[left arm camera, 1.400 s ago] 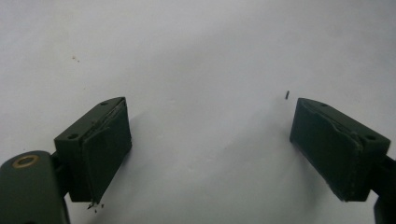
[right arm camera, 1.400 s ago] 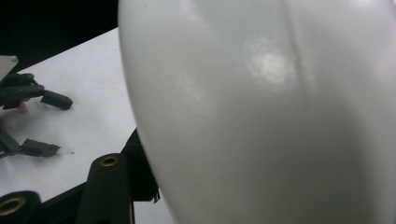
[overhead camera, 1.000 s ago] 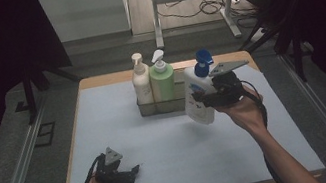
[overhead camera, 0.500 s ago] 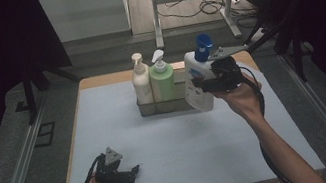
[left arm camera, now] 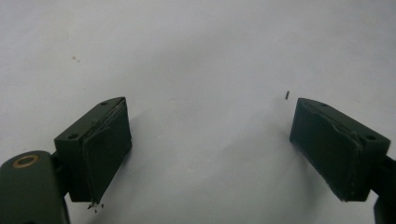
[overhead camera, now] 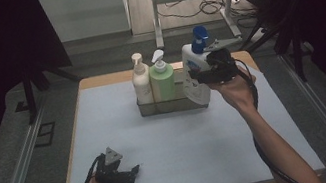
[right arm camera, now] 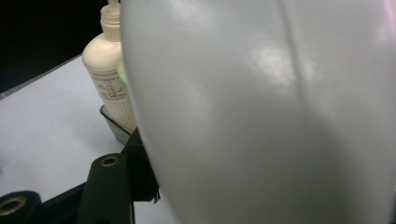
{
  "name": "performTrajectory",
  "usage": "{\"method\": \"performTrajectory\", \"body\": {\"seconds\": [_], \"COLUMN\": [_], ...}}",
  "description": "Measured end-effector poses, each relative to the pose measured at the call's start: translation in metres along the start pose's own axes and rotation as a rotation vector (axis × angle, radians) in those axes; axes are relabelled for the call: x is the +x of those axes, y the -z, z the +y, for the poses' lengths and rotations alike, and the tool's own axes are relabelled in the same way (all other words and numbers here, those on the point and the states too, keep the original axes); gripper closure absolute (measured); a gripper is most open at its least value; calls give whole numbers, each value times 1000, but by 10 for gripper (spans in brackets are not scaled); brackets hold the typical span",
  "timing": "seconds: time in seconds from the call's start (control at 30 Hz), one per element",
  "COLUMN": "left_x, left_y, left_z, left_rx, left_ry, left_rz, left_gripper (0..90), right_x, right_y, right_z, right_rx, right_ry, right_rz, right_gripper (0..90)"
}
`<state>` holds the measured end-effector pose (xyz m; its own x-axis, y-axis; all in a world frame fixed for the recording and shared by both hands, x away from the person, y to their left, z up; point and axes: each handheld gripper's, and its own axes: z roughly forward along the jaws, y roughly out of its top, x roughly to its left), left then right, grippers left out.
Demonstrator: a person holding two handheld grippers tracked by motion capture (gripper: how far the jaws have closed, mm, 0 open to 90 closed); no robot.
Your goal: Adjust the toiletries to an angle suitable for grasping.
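Spanning the scene: a table (overhead camera: 107, 132) with a pale blue-grey top, a person's forearms coming in from the near edge.

Rack: a low, dark metal caddy (overhead camera: 173, 104) stands toward the far side of the table, with a cream pump bottle (overhead camera: 141, 82) and a green pump bottle (overhead camera: 162, 80) upright in it side by side, and room open at its right end.

Progress: judged from how things lie, two bottles are housed and the third is on its way; lowering it into the free end, setting it upright and letting go remain.

Bottle in hand: the white bottle (overhead camera: 196, 73) with a blue pump top is held in the air at the caddy's right end, tilted, its base at the caddy's right rim. Whether it touches the rim cannot be told.

Its look: smooth, glossy, rounded plastic with a faint seam line, seen close in the right gripper view (right arm camera: 280, 112); it looks rigid, and slippery enough to twist in a loose grip.

Right gripper (overhead camera: 208, 74): clamped on the white bottle's body, jaws spread about as wide as the bottle.

Left gripper (overhead camera: 133, 172): rests low near the table's near-left corner, well apart from the caddy, jaws spread wide with nothing between them.

Speck: a tiny dark fleck (left arm camera: 286, 94) lies on the surface ahead of the left gripper.
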<state>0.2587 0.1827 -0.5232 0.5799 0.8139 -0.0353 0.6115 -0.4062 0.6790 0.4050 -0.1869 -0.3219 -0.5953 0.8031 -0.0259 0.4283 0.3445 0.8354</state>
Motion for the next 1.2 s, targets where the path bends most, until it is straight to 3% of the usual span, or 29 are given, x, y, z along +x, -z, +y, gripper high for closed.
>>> {"method": "performTrajectory", "body": {"seconds": [0.7, 1.2], "left_x": [0, -1], "left_y": [0, 0], "left_z": [0, 0], "left_rx": [-1, -3], "left_ry": [0, 4], "left_rz": [0, 0], "left_gripper": [123, 123], "right_x": [-14, -24], "right_y": [-31, -56], "right_z": [16, 10], "right_rx": [-14, -11], "right_ry": [-37, -49], "right_rz": [-58, -84], "right_gripper": [413, 413]}}
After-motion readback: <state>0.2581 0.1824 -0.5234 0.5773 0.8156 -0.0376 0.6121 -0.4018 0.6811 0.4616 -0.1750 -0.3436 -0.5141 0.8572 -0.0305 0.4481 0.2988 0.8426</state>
